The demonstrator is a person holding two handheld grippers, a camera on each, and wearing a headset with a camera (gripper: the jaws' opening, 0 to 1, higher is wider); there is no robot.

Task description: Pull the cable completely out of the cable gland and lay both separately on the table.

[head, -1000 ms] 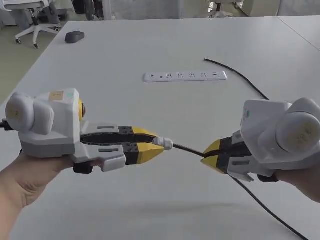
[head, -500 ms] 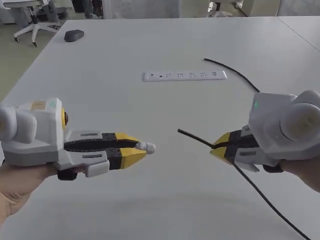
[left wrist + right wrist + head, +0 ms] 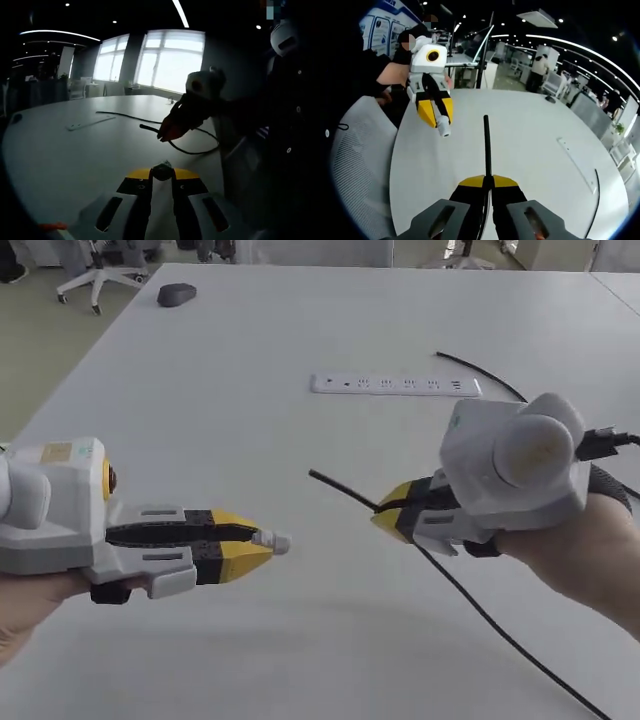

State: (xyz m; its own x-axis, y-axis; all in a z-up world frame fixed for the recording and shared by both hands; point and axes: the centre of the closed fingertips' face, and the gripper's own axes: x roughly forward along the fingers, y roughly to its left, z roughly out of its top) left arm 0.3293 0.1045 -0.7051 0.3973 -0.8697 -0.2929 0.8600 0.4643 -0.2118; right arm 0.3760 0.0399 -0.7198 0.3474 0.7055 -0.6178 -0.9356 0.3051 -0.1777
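Presently, the left hand-held gripper (image 3: 256,541), at lower left of the head view, is clenched on the small white plastic cable gland (image 3: 274,540), over the white bench (image 3: 250,390). The right hand-held gripper (image 3: 383,515), right of centre, grasps the thin black cable (image 3: 340,490). The cable's free end points toward the gland but is apart from it. A white power strip (image 3: 395,385) lies at upper centre.

The left gripper (image 3: 162,179) pinches the little cable gland (image 3: 162,171). Farther off, the right gripper (image 3: 166,134) holds the black cable (image 3: 148,128) above the table (image 3: 60,155).
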